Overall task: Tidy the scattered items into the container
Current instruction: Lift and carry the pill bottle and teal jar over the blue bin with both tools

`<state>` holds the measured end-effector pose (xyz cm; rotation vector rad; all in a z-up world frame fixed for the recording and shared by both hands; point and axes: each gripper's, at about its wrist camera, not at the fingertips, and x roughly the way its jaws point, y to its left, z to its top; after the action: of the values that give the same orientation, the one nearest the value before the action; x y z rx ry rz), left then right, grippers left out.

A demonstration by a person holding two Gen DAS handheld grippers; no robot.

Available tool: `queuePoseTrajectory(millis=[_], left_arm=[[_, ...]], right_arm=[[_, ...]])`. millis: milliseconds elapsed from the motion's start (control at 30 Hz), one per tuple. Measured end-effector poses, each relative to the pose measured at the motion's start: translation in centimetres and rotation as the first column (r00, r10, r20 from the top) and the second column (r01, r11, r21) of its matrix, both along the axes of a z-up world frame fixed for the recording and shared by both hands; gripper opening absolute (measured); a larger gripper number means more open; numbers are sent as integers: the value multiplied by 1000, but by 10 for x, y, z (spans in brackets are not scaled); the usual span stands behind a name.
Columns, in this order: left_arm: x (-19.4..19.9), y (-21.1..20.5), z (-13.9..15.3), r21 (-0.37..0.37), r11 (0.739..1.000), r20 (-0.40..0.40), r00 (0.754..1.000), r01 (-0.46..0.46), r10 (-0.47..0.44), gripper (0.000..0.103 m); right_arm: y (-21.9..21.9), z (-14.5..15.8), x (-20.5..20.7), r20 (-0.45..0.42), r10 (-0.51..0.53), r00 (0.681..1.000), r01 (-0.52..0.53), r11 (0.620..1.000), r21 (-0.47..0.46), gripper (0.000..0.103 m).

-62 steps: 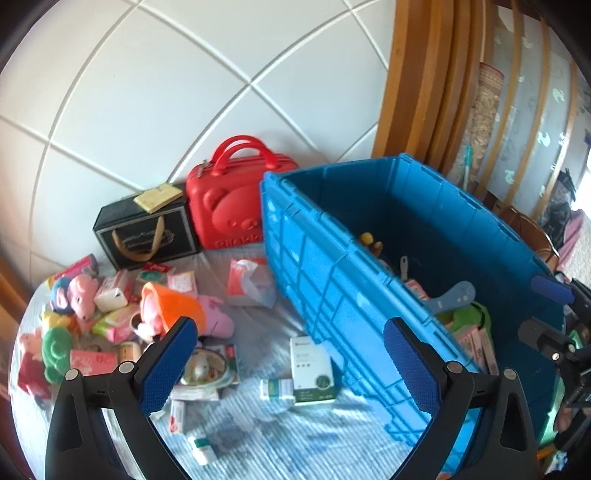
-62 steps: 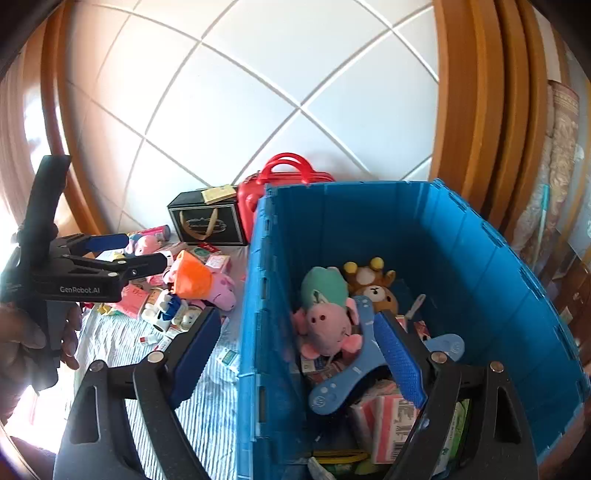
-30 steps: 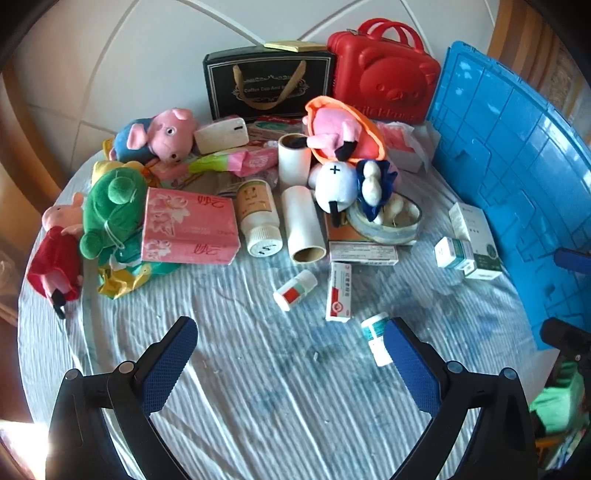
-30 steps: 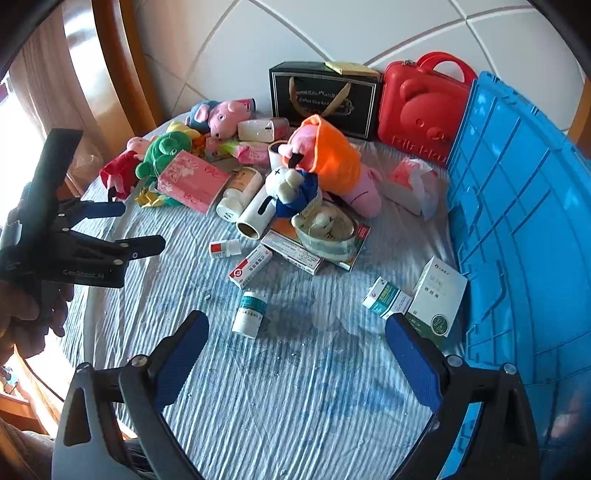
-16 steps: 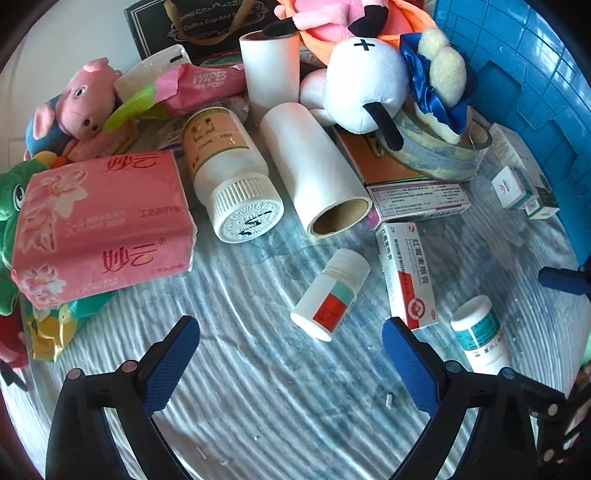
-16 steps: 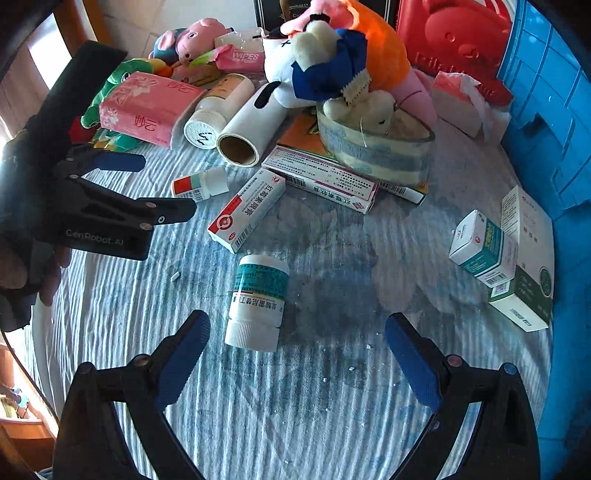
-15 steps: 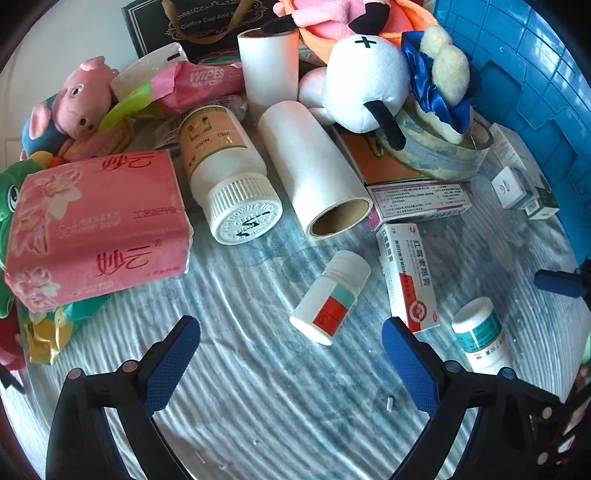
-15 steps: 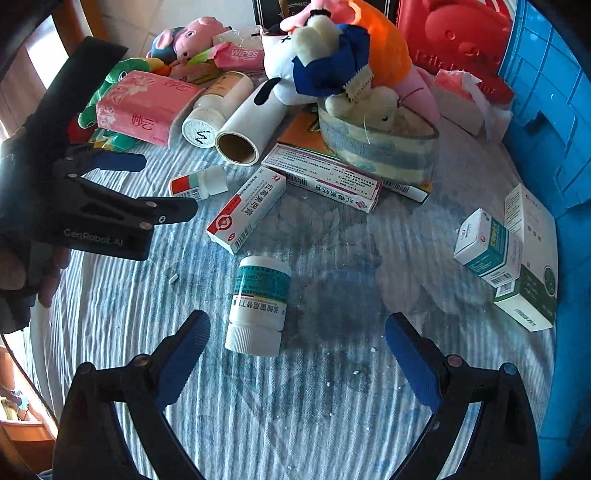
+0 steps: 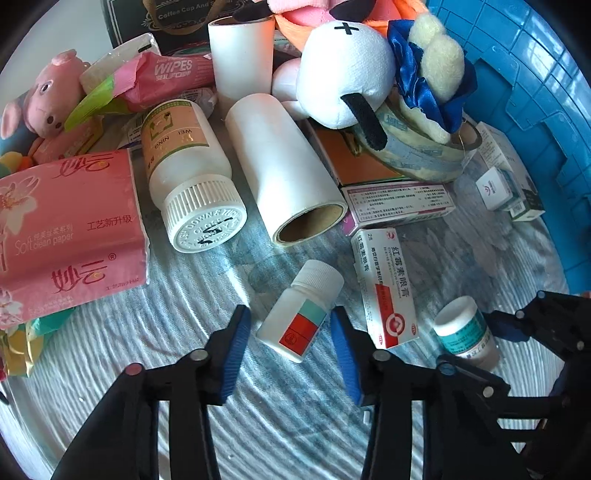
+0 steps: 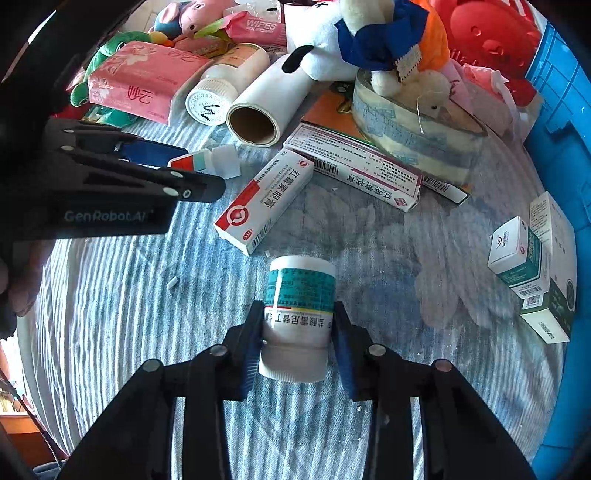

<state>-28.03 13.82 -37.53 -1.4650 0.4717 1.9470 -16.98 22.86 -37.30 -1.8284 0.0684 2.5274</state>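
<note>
Blue container (image 9: 546,122): stands along the bench's right edge; only its ribbed outer wall shows, so its contents cannot be told. Most of the scattered items lie outside it, so by my reckoning the tidying is far from done.

Bench (image 10: 388,424): covered in blue-striped cloth, bare toward the near edge, crowded toward the far edge.

Far-edge pile, largest first: red case (image 10: 487,33); pink tissue pack (image 9: 62,229); white plush with blue ribbon (image 9: 347,74); wide tape roll (image 9: 417,155); white paper roll (image 9: 284,173) lying on its side; large white bottle (image 9: 184,173); wipes pack (image 9: 166,81); pink pig plush (image 9: 48,96).

Mid-bench: long medicine box (image 10: 354,166); red-and-white carton (image 10: 266,199), lying between the two small bottles and close to both.

Right edge, beside the container wall: two small cartons (image 10: 535,266).

Left tongs (image 9: 291,339): closing about the small red-and-teal bottle (image 9: 301,310), which lies between the pads; the right pad seems to touch it, the left shows a slight gap.

Right tongs (image 10: 295,343): closing, with pads pressed on the teal-labelled white bottle (image 10: 299,314), near the bench's near edge.

Both bottles rest on the cloth, not yet lifted. The carton between them looks likeliest to be nudged.
</note>
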Motion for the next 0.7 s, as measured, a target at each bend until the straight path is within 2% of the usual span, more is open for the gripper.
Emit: queuePoseTrajectory(millis=[367,700], left_arm=[[20,-7,10,16,999,9,999,-34,34,36],[38,-20,37,29,994,-17,995,-101,101,36]], right_arm=[[1,14,9,-9,16,1000,-17,1000,-13,35],[-1,48,22,-43,67,997,-67,998,-3,35]])
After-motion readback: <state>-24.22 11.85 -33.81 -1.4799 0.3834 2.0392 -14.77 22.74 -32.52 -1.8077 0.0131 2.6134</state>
